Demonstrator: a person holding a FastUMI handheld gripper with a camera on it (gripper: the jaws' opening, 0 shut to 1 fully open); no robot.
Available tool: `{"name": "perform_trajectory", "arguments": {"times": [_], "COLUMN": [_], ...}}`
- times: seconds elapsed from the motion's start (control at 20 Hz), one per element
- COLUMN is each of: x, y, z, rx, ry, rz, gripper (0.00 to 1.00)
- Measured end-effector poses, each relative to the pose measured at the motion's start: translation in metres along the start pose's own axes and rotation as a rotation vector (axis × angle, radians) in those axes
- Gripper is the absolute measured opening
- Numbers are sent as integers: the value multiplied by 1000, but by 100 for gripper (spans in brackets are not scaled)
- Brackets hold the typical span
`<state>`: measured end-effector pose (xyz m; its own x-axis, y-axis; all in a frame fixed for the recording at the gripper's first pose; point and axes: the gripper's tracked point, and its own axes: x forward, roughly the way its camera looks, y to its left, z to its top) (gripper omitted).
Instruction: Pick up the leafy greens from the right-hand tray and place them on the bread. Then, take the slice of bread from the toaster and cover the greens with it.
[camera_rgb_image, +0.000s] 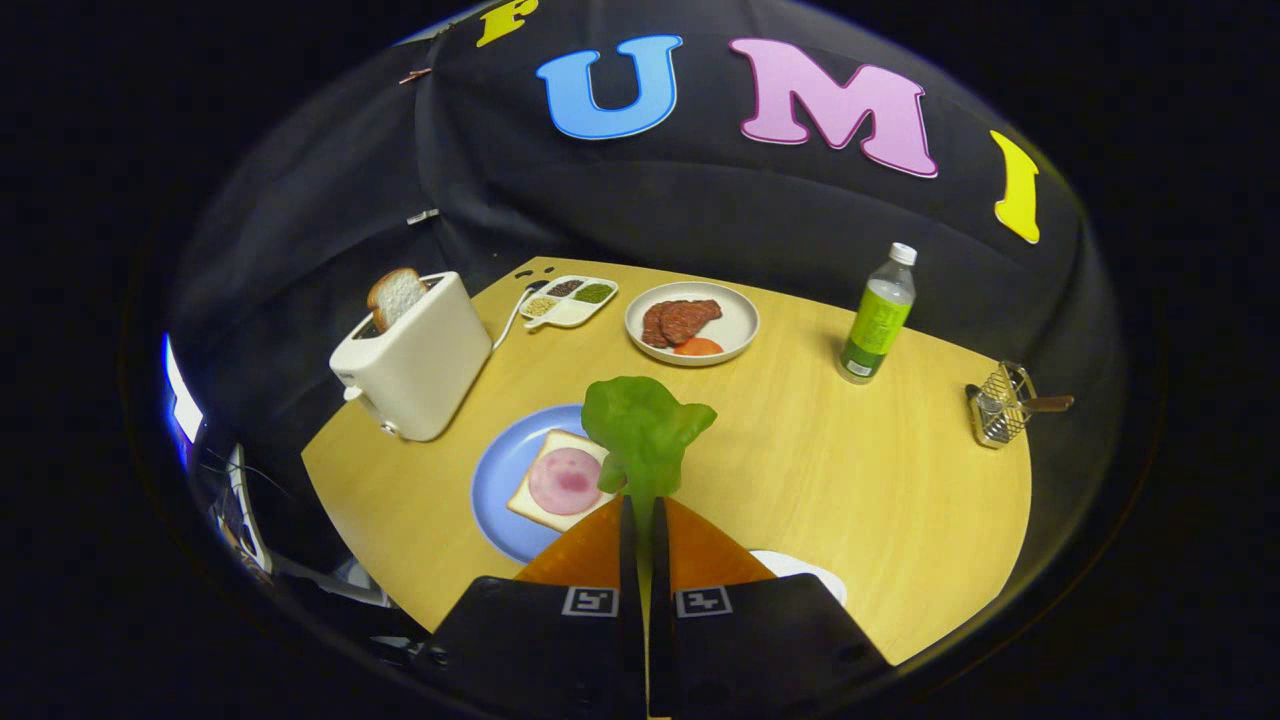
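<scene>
My gripper (641, 508) is shut on the stem of the leafy greens (643, 428), which stand up from the fingertips, lifted above the table. Just left of the fingers lies a bread slice (545, 505) topped with a pink ham round (563, 480), on a blue plate (498, 470). The leaf hangs over the plate's right edge and hides part of the bread. Further left and beyond stands a white toaster (415, 357) with a slice of bread (396, 297) sticking out of its slot. A white tray (800, 570) peeks out behind the right finger.
On the wooden table (850, 480), a white plate with meat slices and an orange piece (692, 322) sits beyond the greens. A small divided dish (568, 299) is near the toaster. A green bottle (879, 314) and a wire basket (1000, 405) stand to the right.
</scene>
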<state>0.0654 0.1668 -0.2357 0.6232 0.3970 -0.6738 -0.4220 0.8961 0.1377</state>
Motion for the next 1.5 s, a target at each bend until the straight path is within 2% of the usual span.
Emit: {"name": "perform_trajectory", "arguments": {"times": [0.25, 0.55, 0.8, 0.9, 0.95, 1.0, 1.15, 1.35, 1.4, 1.5], "x": [34, 67, 89, 96, 98, 100, 103, 102, 102, 97], "y": [40, 60, 63, 58, 57, 57, 55, 54, 52, 54], "z": [2, -7, -14, -20, -21, -21, -23, -18, -16, -9], "rx": [3, 9, 10, 0, -4, -5, -9, -18, -22, -29], "ry": [26, 76, 121, 144, 148, 150, 158, 140, 135, 118], "rz": [43, 56, 34, 3, -7, -11, -25, -37, -42, -40], "gripper": [7, 8, 10, 16, 19, 27, 34, 76, 84, 94]}}
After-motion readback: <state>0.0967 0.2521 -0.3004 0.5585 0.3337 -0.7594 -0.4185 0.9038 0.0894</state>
